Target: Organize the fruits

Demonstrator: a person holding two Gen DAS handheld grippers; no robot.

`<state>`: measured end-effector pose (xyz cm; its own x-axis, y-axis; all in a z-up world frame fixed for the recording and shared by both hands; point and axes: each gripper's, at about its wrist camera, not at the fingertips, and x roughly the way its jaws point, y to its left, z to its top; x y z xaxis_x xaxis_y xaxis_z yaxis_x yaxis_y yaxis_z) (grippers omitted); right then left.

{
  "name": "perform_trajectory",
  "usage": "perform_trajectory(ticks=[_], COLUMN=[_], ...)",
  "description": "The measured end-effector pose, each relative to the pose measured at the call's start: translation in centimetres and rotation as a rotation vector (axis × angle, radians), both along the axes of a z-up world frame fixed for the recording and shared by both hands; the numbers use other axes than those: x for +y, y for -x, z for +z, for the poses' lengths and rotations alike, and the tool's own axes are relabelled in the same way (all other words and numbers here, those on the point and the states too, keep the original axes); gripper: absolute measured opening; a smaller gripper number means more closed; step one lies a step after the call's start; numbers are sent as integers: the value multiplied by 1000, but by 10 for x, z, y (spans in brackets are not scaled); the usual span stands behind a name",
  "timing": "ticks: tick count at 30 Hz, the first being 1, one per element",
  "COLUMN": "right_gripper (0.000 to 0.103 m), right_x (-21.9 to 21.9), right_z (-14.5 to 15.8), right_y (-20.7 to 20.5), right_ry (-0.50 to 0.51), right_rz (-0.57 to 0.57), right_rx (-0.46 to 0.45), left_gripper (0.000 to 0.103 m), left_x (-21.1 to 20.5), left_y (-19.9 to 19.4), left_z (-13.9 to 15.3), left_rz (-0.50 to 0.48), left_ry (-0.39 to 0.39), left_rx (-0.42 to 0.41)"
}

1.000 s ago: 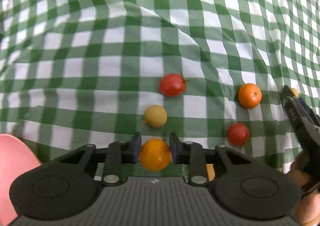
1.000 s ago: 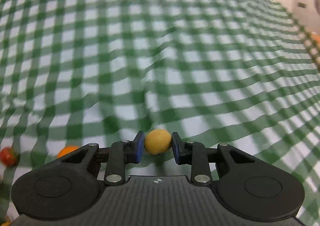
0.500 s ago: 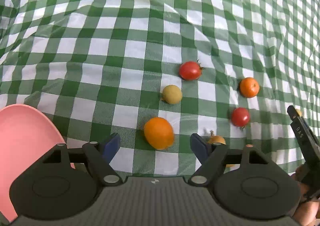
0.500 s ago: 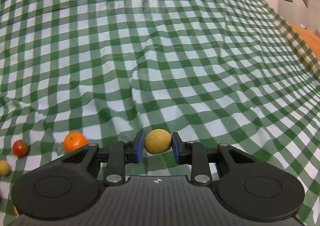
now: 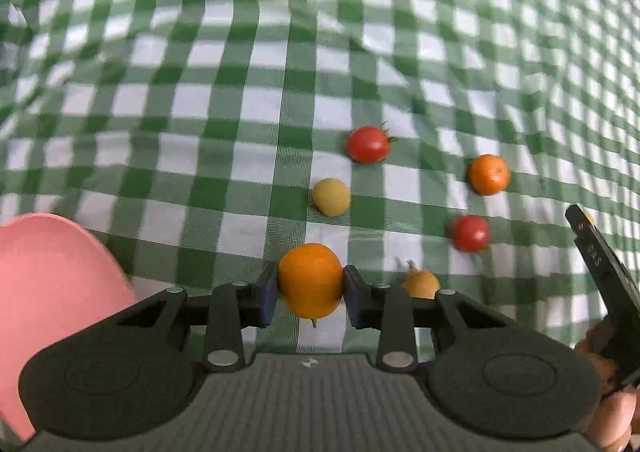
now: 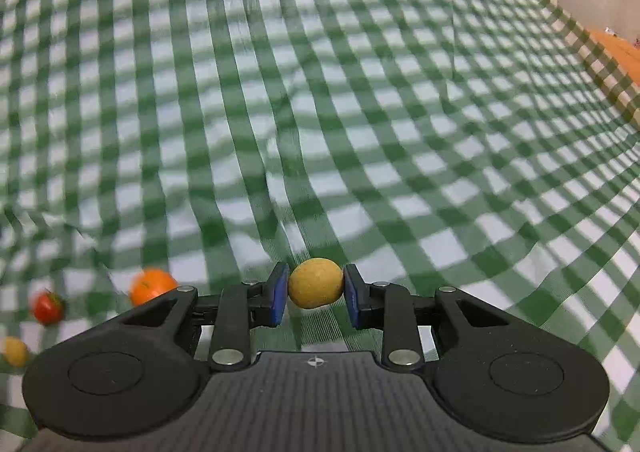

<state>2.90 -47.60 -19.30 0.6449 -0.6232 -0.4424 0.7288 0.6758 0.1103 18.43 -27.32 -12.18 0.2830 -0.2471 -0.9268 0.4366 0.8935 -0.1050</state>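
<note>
In the left wrist view my left gripper (image 5: 309,294) is shut on an orange fruit (image 5: 310,279). On the green checked cloth beyond it lie a red tomato (image 5: 368,144), a yellow-green fruit (image 5: 331,196), a small orange (image 5: 488,174), a second red tomato (image 5: 471,233) and a yellow-brown fruit (image 5: 420,283) just right of my fingers. In the right wrist view my right gripper (image 6: 316,294) is shut on a yellow fruit (image 6: 316,288) above the cloth. An orange (image 6: 150,285), a red tomato (image 6: 47,307) and a yellow fruit (image 6: 14,351) lie at its lower left.
A pink plate (image 5: 48,292) sits at the left edge of the left wrist view. The right gripper's black body (image 5: 600,272) and the hand holding it show at that view's right edge. The cloth is wrinkled. An orange surface (image 6: 620,50) lies beyond the cloth's far right edge.
My left gripper was shut on the orange fruit, opened over it half a second ago, and has shut on it again. My right gripper has kept hold of the yellow fruit while moving.
</note>
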Motion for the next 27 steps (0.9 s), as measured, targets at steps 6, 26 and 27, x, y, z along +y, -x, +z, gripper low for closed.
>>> perform_trajectory(ticks=[6, 26, 27], right_gripper=[30, 31, 31], right_x=[68, 287, 288], right_z=[48, 97, 99], right_y=[54, 110, 111], right_ry=[1, -13, -8], right_rz=[177, 770, 763], right_rx=[-74, 65, 69], left_gripper=[38, 38, 38], left_x=[57, 270, 272], left_y=[53, 165, 165], left_z=[58, 114, 115], left_rz=[-21, 219, 221], left_ry=[0, 37, 46], left_rx=[-81, -184, -185])
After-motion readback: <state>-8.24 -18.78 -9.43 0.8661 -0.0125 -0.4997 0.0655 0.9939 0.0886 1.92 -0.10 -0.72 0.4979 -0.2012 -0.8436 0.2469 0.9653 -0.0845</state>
